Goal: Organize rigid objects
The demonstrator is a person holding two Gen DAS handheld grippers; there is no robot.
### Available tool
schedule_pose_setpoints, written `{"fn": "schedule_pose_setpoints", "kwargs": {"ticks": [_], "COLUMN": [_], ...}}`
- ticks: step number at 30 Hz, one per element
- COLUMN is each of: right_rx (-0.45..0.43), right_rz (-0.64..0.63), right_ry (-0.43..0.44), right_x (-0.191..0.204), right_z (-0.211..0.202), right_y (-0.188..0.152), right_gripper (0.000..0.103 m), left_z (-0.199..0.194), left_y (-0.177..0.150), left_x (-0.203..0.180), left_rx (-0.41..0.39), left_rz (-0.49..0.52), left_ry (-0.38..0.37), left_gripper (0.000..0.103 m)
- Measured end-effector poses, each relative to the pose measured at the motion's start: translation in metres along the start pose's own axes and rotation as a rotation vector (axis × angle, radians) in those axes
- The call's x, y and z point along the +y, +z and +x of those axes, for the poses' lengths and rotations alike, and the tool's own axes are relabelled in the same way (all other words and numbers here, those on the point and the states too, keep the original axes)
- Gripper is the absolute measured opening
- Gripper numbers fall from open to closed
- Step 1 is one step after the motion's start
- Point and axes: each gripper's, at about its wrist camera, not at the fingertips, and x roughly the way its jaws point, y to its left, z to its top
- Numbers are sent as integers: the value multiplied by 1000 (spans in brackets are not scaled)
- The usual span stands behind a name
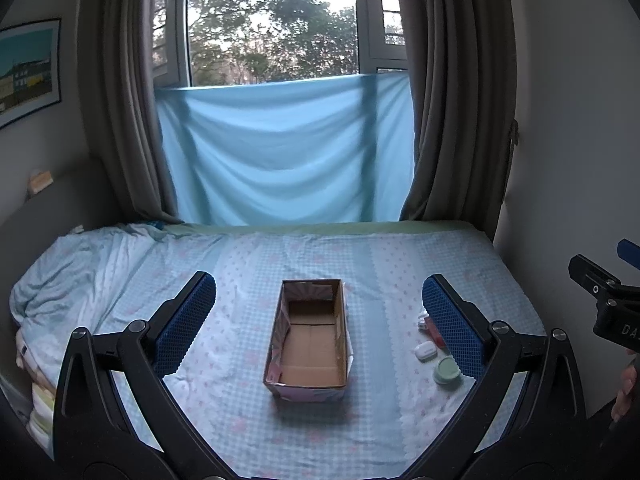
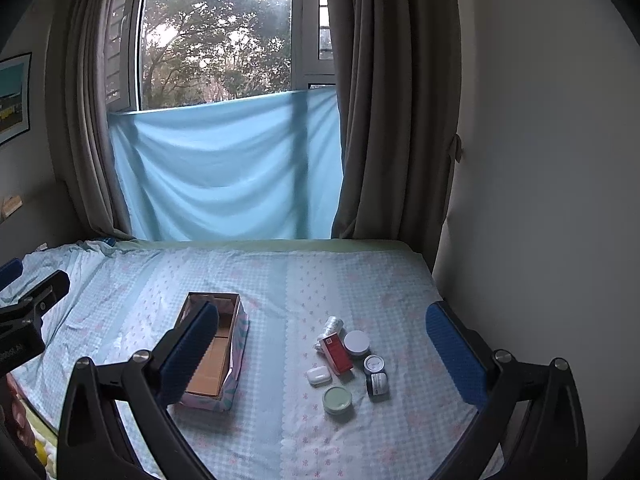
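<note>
An open, empty cardboard box point(image 1: 310, 340) lies on the bed; it also shows in the right wrist view point(image 2: 214, 354). To its right sits a cluster of small items: a red box point(image 2: 337, 352), a white round jar point(image 2: 357, 342), a green-lidded jar point(image 2: 337, 399), a white case point(image 2: 319, 375), two dark jars point(image 2: 376, 374) and a clear bottle point(image 2: 333, 325). My left gripper point(image 1: 318, 316) is open and empty above the box. My right gripper point(image 2: 320, 354) is open and empty above the cluster.
The bed point(image 2: 280, 280) has a blue patterned sheet. A rumpled duvet point(image 1: 76, 276) lies at the left. A blue cloth point(image 1: 284, 156) and grey curtains point(image 1: 452, 92) hang at the window behind. A wall point(image 2: 540, 200) borders the bed's right side.
</note>
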Motion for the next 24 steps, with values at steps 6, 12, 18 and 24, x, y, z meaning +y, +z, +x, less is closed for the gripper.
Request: {"fn": "schedule_pose_setpoints", "kwargs": {"ticks": [6, 12, 18, 24], "right_rx": [3, 1, -5, -15], "right_rz": [17, 16, 13, 22], "right_ry": [-1, -5, 3, 9], "right_x": [-1, -2, -2, -6], "right_z": [1, 1, 2, 1], "right_y": [0, 1, 1, 0], "right_gripper": [103, 103, 103, 103], "left_z": [1, 2, 5, 5], "left_y": [0, 1, 2, 2], "left_x": [-3, -5, -7, -10], "left_rx": [-15, -15, -4, -5], "left_rz": [8, 9, 21, 22], "left_ry": [29, 17, 9, 4], "left_gripper": [102, 102, 102, 102]}}
